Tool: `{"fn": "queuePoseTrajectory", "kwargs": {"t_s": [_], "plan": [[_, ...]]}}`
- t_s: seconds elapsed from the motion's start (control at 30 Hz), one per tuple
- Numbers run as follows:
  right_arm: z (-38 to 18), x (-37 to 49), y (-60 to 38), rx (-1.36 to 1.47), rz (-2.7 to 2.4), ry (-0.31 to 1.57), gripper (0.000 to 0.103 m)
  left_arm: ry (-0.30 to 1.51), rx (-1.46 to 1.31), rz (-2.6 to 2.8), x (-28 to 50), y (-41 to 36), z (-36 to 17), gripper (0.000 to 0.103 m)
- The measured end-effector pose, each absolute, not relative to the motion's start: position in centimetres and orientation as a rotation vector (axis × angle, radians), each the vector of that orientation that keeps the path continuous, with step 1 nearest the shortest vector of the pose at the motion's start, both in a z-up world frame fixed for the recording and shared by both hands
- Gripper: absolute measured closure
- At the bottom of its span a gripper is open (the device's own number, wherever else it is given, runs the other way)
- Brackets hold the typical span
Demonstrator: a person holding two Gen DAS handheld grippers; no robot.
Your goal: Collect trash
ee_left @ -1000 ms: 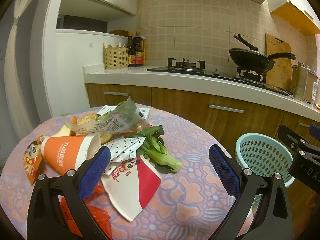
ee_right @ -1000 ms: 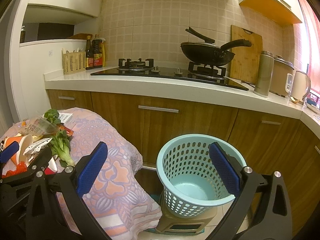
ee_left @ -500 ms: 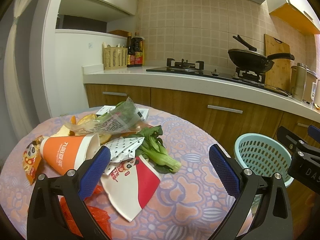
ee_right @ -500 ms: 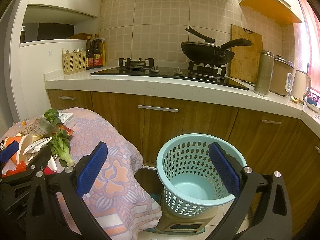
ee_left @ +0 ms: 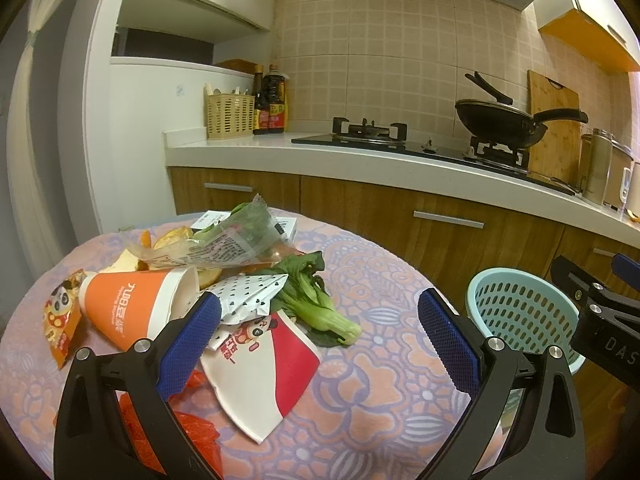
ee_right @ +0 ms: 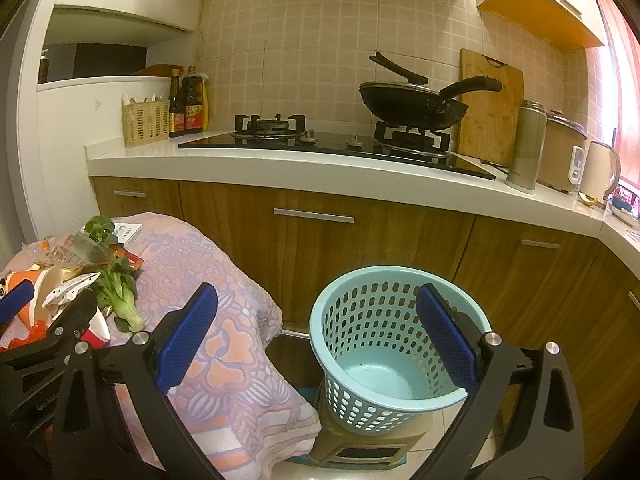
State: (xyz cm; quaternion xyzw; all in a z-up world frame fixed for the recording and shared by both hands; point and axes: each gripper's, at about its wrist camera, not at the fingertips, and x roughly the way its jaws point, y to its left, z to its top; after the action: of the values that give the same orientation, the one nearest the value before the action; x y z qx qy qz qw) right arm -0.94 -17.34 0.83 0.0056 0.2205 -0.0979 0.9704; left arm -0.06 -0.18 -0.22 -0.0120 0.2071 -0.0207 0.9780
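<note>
Trash lies piled on a round table with a pink patterned cloth (ee_left: 380,400): an orange paper cup (ee_left: 132,304) on its side, a red and white paper piece (ee_left: 272,364), a bok choy (ee_left: 316,304), a dotted white wrapper (ee_left: 252,292), a clear printed bag (ee_left: 228,240) and a snack packet (ee_left: 60,320). My left gripper (ee_left: 320,344) is open and empty above the red and white paper. My right gripper (ee_right: 316,340) is open and empty, above a light blue basket (ee_right: 396,344) on a stool right of the table.
A kitchen counter (ee_right: 320,176) with wooden cabinets runs behind, holding a gas hob, a black wok (ee_right: 412,104), sauce bottles (ee_right: 188,104), a straw basket, a steel flask and a kettle. A red plastic bag (ee_left: 192,432) lies at the table's near edge.
</note>
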Motion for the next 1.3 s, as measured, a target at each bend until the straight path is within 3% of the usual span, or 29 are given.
{"fn": "queuePoseTrajectory", "kwargs": {"t_s": [0.37,0.57,0.9,1.07,1.3], "plan": [[1.1,-1.2,-17.3,0.011,-0.197,0.447,0.012,0.358,-0.051,-0.012,-1.1,0.3,0.1,0.007],[2.5,-2.3,-17.9,0.019,-0.196,0.409,0.015,0.358,-0.057,-0.03,-2.8,0.0,0.7,0.012],[2.8,-2.7,-16.3,-0.007,-0.099,0.406,0.053,0.436,-0.187,-0.042,-9.4,4.6,2.0,0.014],[1.9,-2.2,-14.8,-0.004,-0.021,0.443,0.053,0.466,-0.201,0.042,-11.0,9.6,2.4,0.012],[1.3,-0.1,-11.7,-0.002,0.213,0.501,0.053,0.653,-0.327,-0.036,-7.1,13.5,-1.1,0.011]]}}
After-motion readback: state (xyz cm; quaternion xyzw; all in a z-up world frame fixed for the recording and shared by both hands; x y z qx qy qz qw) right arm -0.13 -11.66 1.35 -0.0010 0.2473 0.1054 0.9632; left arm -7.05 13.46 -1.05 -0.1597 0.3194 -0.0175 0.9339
